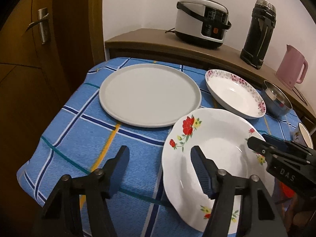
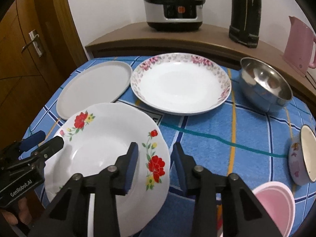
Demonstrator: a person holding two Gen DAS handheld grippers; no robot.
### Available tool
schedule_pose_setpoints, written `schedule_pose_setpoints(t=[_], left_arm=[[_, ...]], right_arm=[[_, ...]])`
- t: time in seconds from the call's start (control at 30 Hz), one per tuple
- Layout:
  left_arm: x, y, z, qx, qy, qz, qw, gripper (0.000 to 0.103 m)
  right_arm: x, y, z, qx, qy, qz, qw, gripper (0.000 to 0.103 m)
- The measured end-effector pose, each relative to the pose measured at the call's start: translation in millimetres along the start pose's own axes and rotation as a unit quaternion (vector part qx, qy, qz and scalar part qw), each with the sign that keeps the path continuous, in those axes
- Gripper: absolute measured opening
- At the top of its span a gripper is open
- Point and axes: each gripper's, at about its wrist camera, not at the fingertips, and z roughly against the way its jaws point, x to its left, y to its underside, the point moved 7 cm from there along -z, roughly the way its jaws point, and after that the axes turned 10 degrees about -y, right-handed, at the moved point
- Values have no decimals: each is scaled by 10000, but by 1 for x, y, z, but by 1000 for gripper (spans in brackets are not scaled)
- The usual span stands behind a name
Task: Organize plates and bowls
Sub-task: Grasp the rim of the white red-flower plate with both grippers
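A: Both claws straddle the rim of the red-flowered plate (image 2: 102, 148). Left gripper (image 1: 160, 158) stands wide, one finger inside the plate's well, the other out over the blue checked tablecloth (image 1: 79, 138), neither pad pressing the rim.

B: And the right gripper (image 2: 156, 154)?

A: Narrower, with its jaws set either side of the opposite rim by the big red bloom. A gap shows between the outer pad and the edge, so I read it as not clamped yet.

B: Where does the plate sit?

A: At the near side of the table, its near edge past the table's front edge and looking slightly raised.

B: What else is on the cloth?

A: Behind it, a plain grey plate (image 1: 150, 94), with a pink-patterned plate (image 2: 180, 83) beside that. Further right, a steel bowl (image 2: 266, 86), a small enamel bowl (image 2: 302, 158) tipped on its side, and a pink bowl (image 2: 274, 205) at the near corner.
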Motion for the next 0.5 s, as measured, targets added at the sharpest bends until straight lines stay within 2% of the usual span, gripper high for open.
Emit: schedule_pose_setpoints(t=[0.1,0.23,0.33,0.47,0.5], left_arm=[[0,0,-3,24,2,1,10000,66],[-4,1,-8,105,115,-29,9999,56],[-8,4,-12,162,147,-77,9997,54],[-12,8,-15,244,286,-106,9992,39],[-14,9,-15,256,340,-96,9990,38]], right_arm=[[-2,2,-5,110,-30,-25,9999,36],[-2,5,-9,183,-289,-117,9993,31],[-2,5,-9,154,-323,-92,9993,31],[-2,4,-9,135,-360,-58,9992,31],[-2,4,-9,127,-371,-51,9992,31]])
